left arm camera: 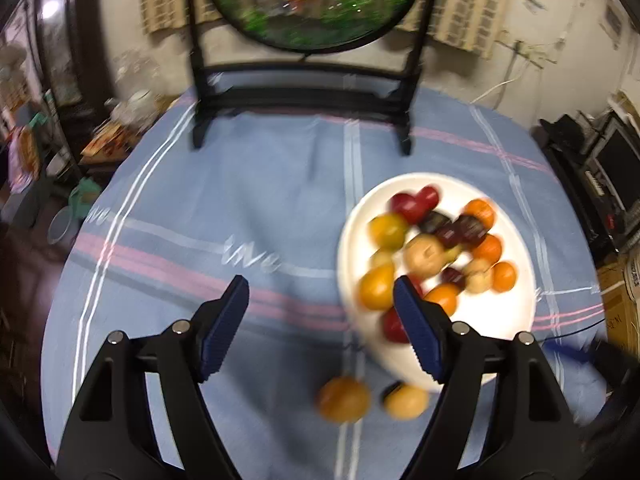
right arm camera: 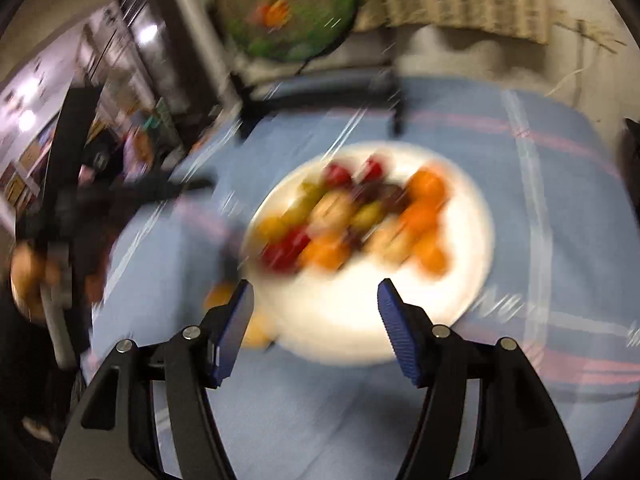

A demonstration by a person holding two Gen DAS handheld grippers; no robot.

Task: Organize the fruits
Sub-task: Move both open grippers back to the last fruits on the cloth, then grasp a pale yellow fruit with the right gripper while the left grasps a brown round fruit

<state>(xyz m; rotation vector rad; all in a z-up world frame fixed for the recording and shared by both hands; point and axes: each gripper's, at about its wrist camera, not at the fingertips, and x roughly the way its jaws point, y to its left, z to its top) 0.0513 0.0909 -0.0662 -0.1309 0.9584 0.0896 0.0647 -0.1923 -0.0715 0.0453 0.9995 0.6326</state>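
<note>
Hovering over the blue-clothed counter (left arm camera: 256, 200), both the left tongs (left arm camera: 320, 284) and right tongs (right arm camera: 316, 288) are spread wide, holding nothing. Most fruits (left arm camera: 432, 248) sit piled on the white plate (left arm camera: 516, 312); two orange fruits (left arm camera: 344, 399) lie just beside it.

both wrist views downward, sharing plate (left arm camera: 516, 312)

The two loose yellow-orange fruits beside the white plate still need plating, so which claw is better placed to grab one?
Left claw: open, with both yellow-orange fruits lying between its fingers, beside the white plate.
</note>
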